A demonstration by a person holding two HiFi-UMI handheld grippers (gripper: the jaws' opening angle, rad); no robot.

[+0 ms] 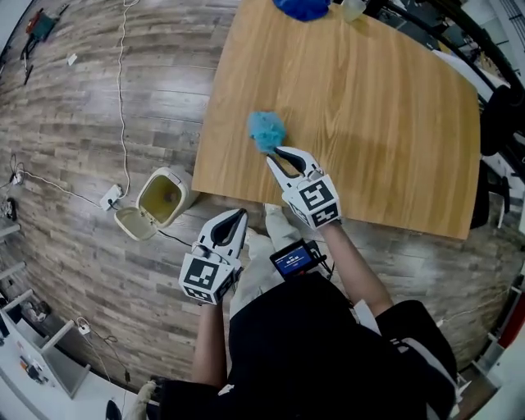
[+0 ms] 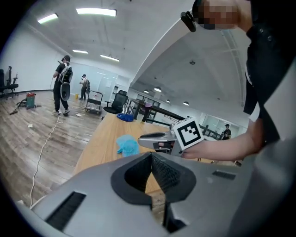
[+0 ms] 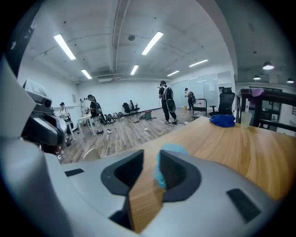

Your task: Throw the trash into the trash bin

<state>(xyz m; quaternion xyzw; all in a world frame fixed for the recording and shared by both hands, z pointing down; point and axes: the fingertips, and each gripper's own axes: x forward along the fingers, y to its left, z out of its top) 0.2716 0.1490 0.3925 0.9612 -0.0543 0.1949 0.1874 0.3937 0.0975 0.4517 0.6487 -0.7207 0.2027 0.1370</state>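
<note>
Far left, on the floor just beside the table (image 1: 369, 123) corner: trash bin (image 1: 184, 192) with lid flipped back and mouth up, so ready to take a drop with no lid work. Next over: left tongs (image 1: 239, 215), pressed together, pinching nothing, hanging off the table edge above the floor and near the bin; probably parked there as a one-handed job. Then right tongs (image 1: 283, 152), low over the near part of the table, spread only a little and aimed at the trash (image 1: 267, 130), a crumpled blue wad lying on the wood just past the tips, not gripped. Likely needs a wider spread before closing round it. Judged step: reaching for pickup, carry to bin not yet done. Further right, at the far table edge: blue cloth (image 1: 302, 8), untouched.
</note>
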